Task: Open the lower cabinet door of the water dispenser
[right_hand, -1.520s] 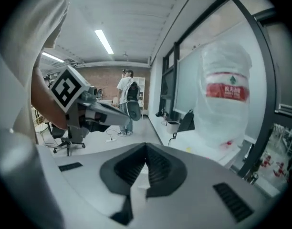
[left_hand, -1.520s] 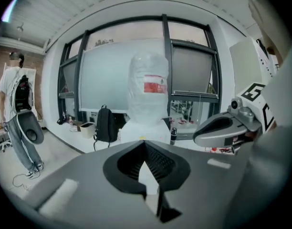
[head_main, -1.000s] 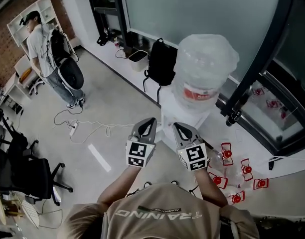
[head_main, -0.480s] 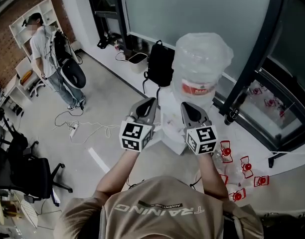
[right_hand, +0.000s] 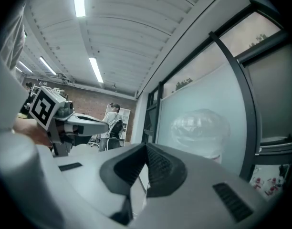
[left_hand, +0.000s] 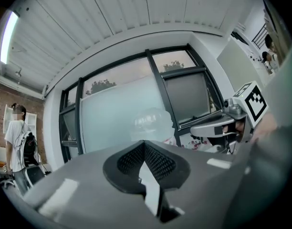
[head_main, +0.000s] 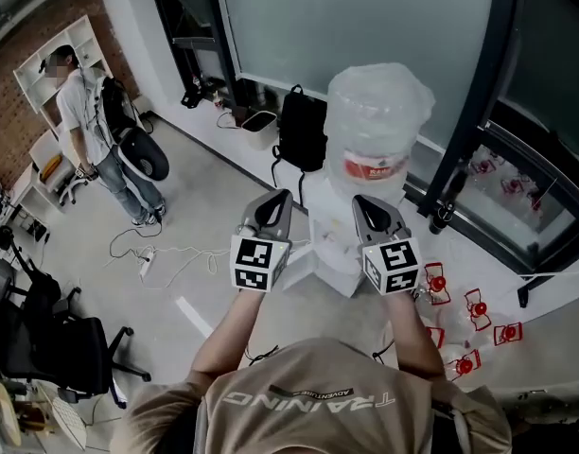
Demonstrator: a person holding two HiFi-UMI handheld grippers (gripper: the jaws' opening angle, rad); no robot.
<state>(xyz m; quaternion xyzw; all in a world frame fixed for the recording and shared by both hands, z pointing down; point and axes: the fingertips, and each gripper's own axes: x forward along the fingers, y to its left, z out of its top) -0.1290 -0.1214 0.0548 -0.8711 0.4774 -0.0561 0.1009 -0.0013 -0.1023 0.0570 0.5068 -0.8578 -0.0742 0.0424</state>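
Note:
The white water dispenser (head_main: 339, 246) stands by the glass wall with a large clear bottle (head_main: 378, 121) on top. Its lower cabinet door is hidden from the head view. My left gripper (head_main: 281, 197) and right gripper (head_main: 362, 201) hover side by side in front of the dispenser's upper part, apart from it, both pointing level. Both are shut with nothing between the jaws. In the left gripper view the closed left gripper (left_hand: 144, 143) points at the bottle (left_hand: 151, 123). In the right gripper view the shut right gripper (right_hand: 146, 147) has the bottle (right_hand: 201, 127) ahead to its right.
A black backpack (head_main: 302, 130) and a small bin (head_main: 261, 121) sit left of the dispenser. A person (head_main: 96, 126) stands at far left near cables (head_main: 152, 252) on the floor. Red-and-white items (head_main: 471, 308) lie at the right. An office chair (head_main: 43, 334) is at lower left.
Both grippers have risen, from in front of the dispenser's body to the level of the bottle's base, staying shut. The person at the left has shifted slightly.

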